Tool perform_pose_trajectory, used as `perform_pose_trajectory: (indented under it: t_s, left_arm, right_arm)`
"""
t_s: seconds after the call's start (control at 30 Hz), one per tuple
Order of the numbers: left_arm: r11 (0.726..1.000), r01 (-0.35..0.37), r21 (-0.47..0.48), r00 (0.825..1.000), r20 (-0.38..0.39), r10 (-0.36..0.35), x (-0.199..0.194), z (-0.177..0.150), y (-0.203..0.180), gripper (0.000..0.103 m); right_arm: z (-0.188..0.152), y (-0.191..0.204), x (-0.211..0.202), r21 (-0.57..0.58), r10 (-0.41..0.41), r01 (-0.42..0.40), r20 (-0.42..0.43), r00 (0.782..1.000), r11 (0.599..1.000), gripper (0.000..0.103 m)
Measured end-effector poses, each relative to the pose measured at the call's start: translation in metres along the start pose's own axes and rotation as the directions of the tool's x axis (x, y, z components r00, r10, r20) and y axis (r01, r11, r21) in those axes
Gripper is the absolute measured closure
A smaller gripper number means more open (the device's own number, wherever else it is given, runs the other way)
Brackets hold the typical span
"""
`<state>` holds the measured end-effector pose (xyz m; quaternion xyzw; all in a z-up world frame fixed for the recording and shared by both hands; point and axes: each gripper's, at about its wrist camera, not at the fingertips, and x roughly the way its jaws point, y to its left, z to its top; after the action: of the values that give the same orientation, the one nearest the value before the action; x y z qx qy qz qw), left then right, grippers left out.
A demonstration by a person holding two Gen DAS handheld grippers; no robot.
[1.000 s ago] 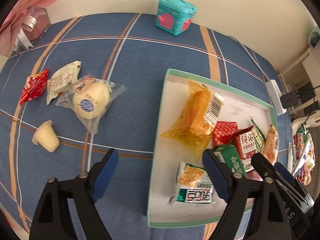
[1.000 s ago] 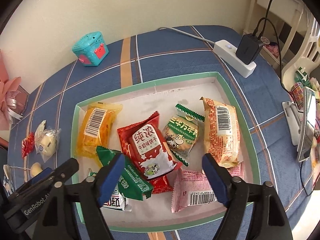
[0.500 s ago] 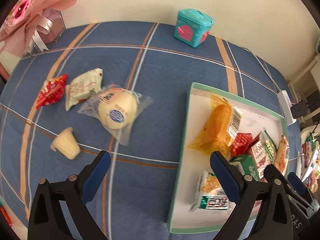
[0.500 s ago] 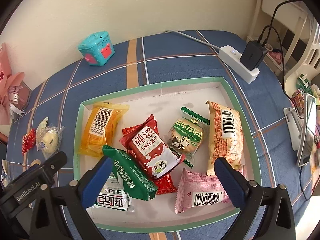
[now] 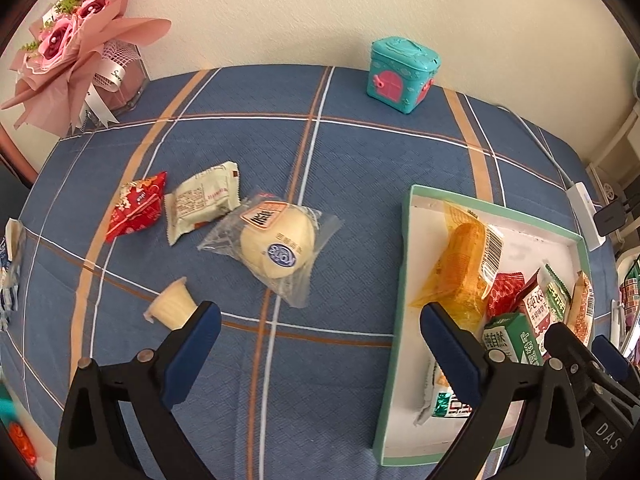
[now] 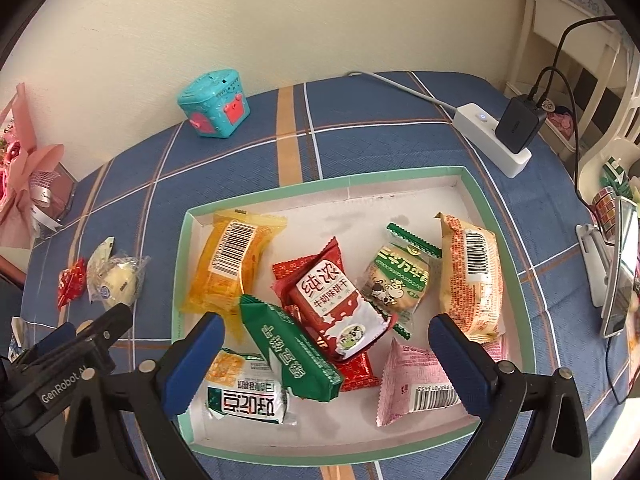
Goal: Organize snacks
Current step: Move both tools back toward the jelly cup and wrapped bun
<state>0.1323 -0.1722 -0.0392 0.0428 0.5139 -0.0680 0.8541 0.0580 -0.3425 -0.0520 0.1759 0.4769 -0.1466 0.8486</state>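
While we look down over a blue plaid cloth point(image 5: 360, 168) that runs back to a cream wall, a pink bouquet point(image 5: 68, 48) stands in the far left corner, a teal toy box point(image 5: 402, 74) sits against the wall, and a white power strip point(image 6: 494, 138) with a black charger lies far right.

Our left gripper point(image 5: 320, 344) hangs over bare cloth with its jaws spread wide and nothing between them; they have just been opening. Touching the outer edge of its left finger point(image 5: 192, 352) in the view is a small jelly cup point(image 5: 174, 308), tipped on its side with its rim pointing away to the left. Beyond that finger lie a red packet point(image 5: 138, 206) and a beige packet point(image 5: 204, 200), side by side, each with its long axis slanting up to the right. Ahead of the gap, well apart from both fingers, a clear-wrapped bun point(image 5: 276, 246) lies slanting down to the right. Behind the right finger point(image 5: 452, 360) begins the green-rimmed tray point(image 5: 404, 264).

Our right gripper point(image 6: 326, 360) hovers over the tray point(image 6: 500, 236), jaws likewise wide and empty, and just opened. A yellow packet point(image 6: 230, 268) lies beyond its left finger point(image 6: 192, 368), long axis running away from us. Between the fingers, a green packet point(image 6: 296, 354) slants down to the right over a red biscuit packet point(image 6: 332, 304). An orange packet point(image 6: 470, 276) lies lengthwise beyond the right finger point(image 6: 460, 364), and a pink packet point(image 6: 408, 388) lies partly behind that finger.
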Motion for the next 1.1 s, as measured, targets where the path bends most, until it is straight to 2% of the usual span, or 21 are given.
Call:
perform_pose_trajectory:
  t_s: [0.2, 0.43, 0.8, 1.1]
  left_arm:
    - [1.0, -0.006, -0.016, 1.0, 0.005, 0.006, -0.001, 0.001, 0.017, 0.003]
    - [0.993, -0.031, -0.11, 1.0, 0.002, 0.031, 0.001, 0.004, 0.057, 0.003]
    - [0.959, -0.059, -0.277, 0.998, -0.005, 0.06, 0.0, 0.006, 0.123, 0.003]
    - [0.943, -0.062, -0.328, 0.998, -0.011, 0.062, 0.0, 0.004, 0.147, 0.003]
  right_arm:
    - [-0.001, 0.014, 0.002, -0.039, -0.011, 0.012, 0.003, 1.0, 0.999, 0.0]
    - [-0.005, 0.041, 0.006, -0.099, -0.007, 0.006, -0.004, 1.0, 0.995, 0.0]
    - [-0.02, 0.097, 0.01, -0.205, 0.03, -0.033, -0.019, 0.999, 0.978, 0.0]
    - [-0.032, 0.132, 0.015, -0.258, 0.064, -0.072, -0.039, 0.997, 0.963, 0.0]
